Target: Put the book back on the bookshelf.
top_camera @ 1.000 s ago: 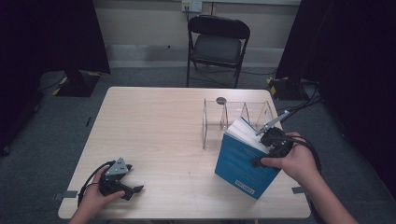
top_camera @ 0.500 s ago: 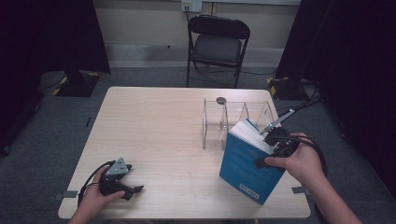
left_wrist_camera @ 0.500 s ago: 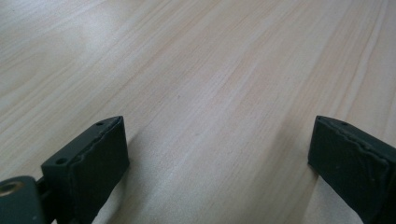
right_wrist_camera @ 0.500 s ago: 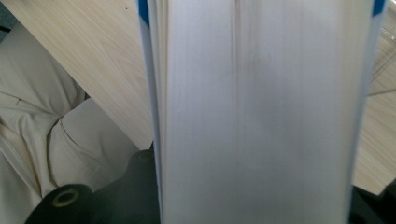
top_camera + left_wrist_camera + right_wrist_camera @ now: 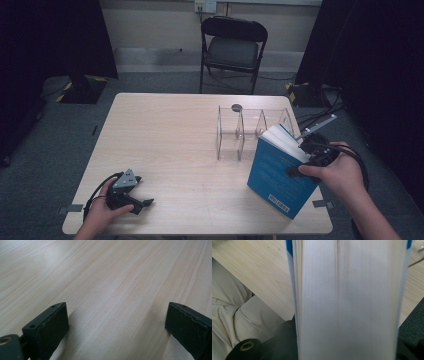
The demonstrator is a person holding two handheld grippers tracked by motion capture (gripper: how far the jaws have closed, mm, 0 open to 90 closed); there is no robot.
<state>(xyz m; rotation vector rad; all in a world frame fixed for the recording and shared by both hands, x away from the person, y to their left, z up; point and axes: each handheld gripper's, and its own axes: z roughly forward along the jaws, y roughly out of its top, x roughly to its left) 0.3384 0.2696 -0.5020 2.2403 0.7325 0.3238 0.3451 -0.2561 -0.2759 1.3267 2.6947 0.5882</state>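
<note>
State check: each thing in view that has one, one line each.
Blue book: closed, tilted, clamped at its page edge, lower corner near the table's front edge.
Right gripper: shut on the blue book.
Left gripper: open, nothing between its jaws, low over the table.
Clear divider rack: upright on the table, slots empty.
Folding chair: unfolded, unoccupied, behind the table.

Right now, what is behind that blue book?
Behind the blue book stands a clear divider rack on the table, its slots bare where visible. The book covers the rack's near right corner.
</note>
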